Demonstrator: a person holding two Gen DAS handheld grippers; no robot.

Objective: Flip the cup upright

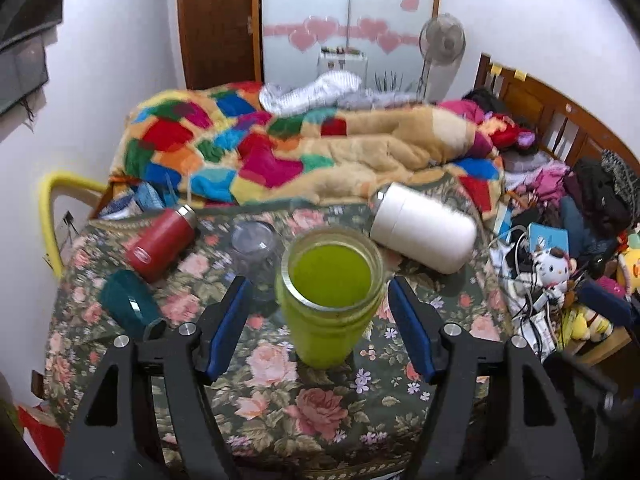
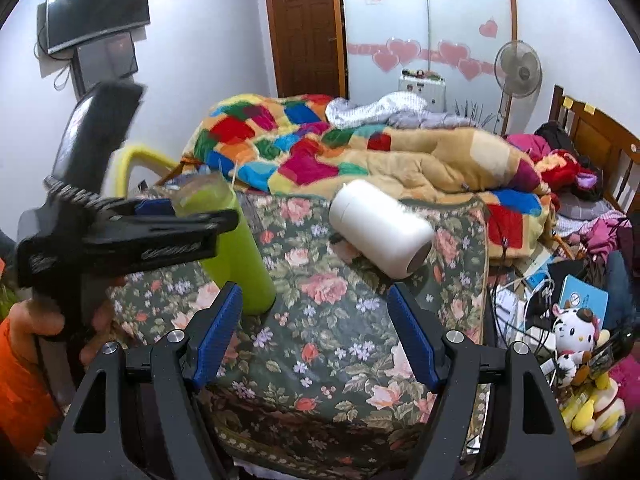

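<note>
A lime green cup stands upright on the floral tablecloth, mouth up. My left gripper is open, its blue pads on either side of the cup with gaps to each. In the right wrist view the green cup stands at the left with the left gripper's black finger across its top. My right gripper is open and empty over the cloth. A white flask lies on its side at the back right; it also shows in the right wrist view.
A red flask, a teal cup and a clear cup lie on their sides at the left. A bed with a patchwork blanket is behind the table. Cables and plush toys crowd the right side.
</note>
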